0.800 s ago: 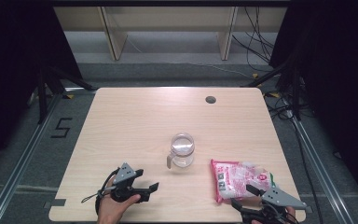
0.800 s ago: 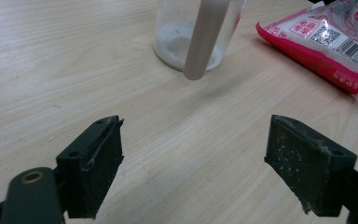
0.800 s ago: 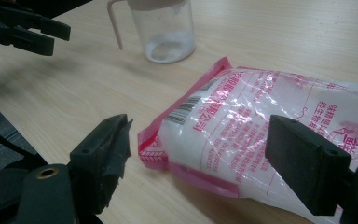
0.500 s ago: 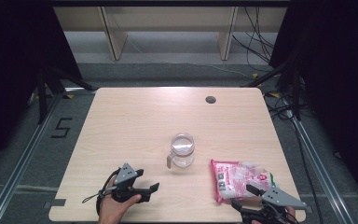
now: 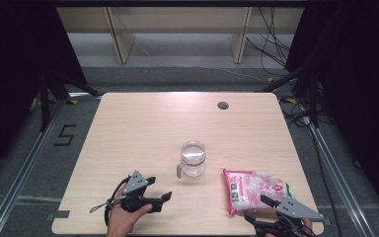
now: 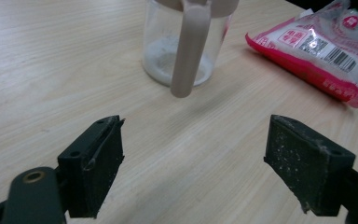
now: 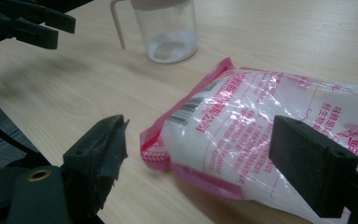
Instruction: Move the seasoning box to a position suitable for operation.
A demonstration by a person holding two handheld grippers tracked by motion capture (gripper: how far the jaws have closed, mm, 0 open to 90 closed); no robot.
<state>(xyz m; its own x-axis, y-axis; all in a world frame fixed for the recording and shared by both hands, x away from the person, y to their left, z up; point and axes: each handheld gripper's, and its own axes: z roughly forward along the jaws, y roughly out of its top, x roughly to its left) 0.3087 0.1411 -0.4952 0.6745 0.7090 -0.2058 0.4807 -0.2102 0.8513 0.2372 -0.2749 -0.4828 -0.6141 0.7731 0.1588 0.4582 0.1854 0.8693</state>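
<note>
A clear plastic cup [image 5: 193, 158] with a pale handle and some white powder at its bottom stands at the table's middle front. To its right lies a pink and white bag [image 5: 254, 187] of white grains, flat on the table. My left gripper [image 5: 159, 190] is open near the front edge, pointing right toward the cup, and a hand holds it. In the left gripper view the cup [image 6: 186, 44] stands ahead of the open jaws [image 6: 193, 156], with the bag [image 6: 321, 46] at the upper right. My right gripper [image 5: 258, 209] is open at the bag's near end [image 7: 261, 135], its jaws either side of it.
The wooden table [image 5: 143, 128] has a dark round hole [image 5: 222, 105] near its far right corner. In the right gripper view the left gripper [image 7: 23, 23] shows at the upper left, beside the cup [image 7: 168, 30]. Shelving and cables lie beyond the table.
</note>
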